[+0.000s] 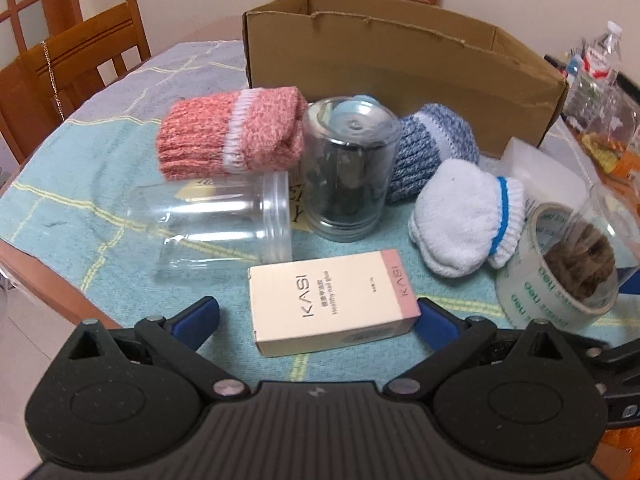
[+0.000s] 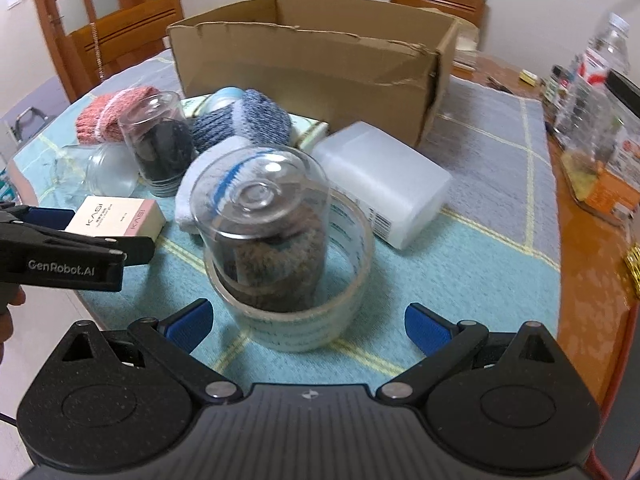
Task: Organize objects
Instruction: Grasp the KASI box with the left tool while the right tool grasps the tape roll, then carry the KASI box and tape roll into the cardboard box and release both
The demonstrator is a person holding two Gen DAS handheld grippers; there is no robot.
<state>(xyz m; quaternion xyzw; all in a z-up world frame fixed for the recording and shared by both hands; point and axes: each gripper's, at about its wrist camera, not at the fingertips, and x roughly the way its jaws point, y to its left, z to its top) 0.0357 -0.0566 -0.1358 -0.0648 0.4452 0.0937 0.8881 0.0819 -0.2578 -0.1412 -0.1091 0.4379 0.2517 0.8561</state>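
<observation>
Nearest the left wrist camera: KASI box, flat on the bench cloth, sitting between the wide-open jaws of the left gripper, not gripped. Light, stiff card; take it across its short sides. Right gripper also spread wide, empty, just short of the tape roll with an upturned clear jar standing inside it. Jar likely slippery, hard, may tip; squeeze low on the wall. Farther: empty jar on its side, dark-filled jar, pink socks, blue socks, white socks, all soft, pinch mid-bundle. Frosted plastic case far right. Cardboard box at far side, open, probable destination.
</observation>
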